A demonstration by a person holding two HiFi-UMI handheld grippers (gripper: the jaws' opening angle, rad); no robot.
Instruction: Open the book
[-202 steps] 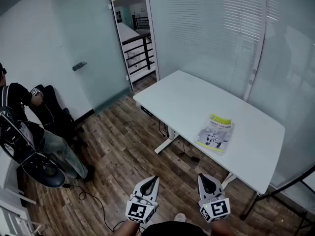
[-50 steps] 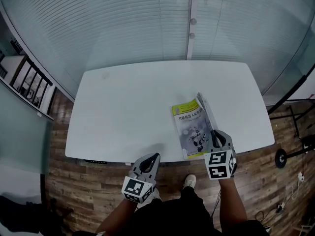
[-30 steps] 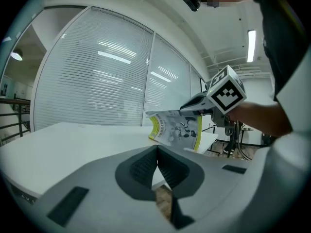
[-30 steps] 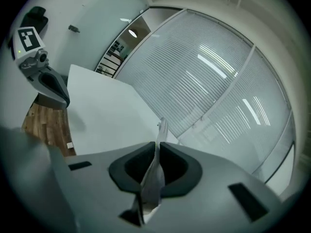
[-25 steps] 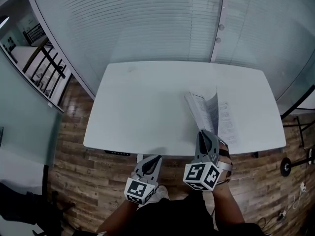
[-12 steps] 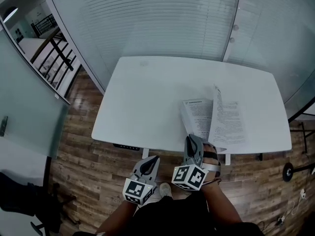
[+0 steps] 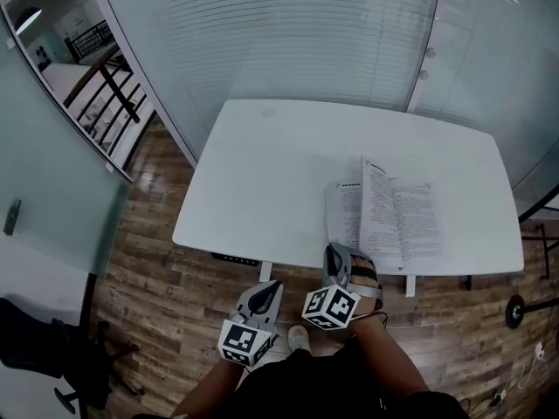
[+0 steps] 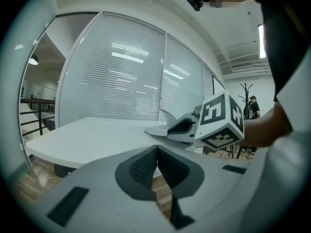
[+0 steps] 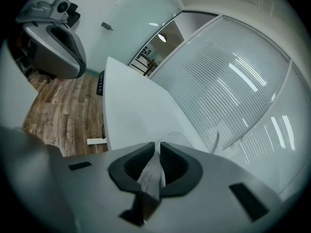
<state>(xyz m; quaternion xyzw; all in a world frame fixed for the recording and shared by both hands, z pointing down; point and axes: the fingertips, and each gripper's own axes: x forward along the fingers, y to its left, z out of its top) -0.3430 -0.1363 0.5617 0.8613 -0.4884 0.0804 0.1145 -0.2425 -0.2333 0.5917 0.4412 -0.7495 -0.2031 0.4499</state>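
The fingers point(image 9: 137, 165) of the right gripper point(image 9: 158, 148) are clenched on a thin grey sheet, which I take to be the near edge of the book's left-hand leaves point(image 9: 151, 174). Those of the left gripper point(image 8: 156, 150) are pressed together on nothing.

The white counter point(image 7: 262, 164) carries only the book point(image 7: 402, 221), which lies opened, print up, by the near edge towards the right-hand corner. One leaf at the spine looks partly raised, so the spread is probably not yet settled flat. That would explain the hold: pinching the low corner lets the right gripper point(image 7: 336, 253) lay the left-hand side down without the pages springing back. Its tips sit at the counter's near edge, on the book's near left corner, and the rest of the book lies beyond them and to their right. The left gripper point(image 7: 268, 291) hangs idle short of the near edge, over the wooden floor point(image 7: 157, 269), well apart from the book and to its left.
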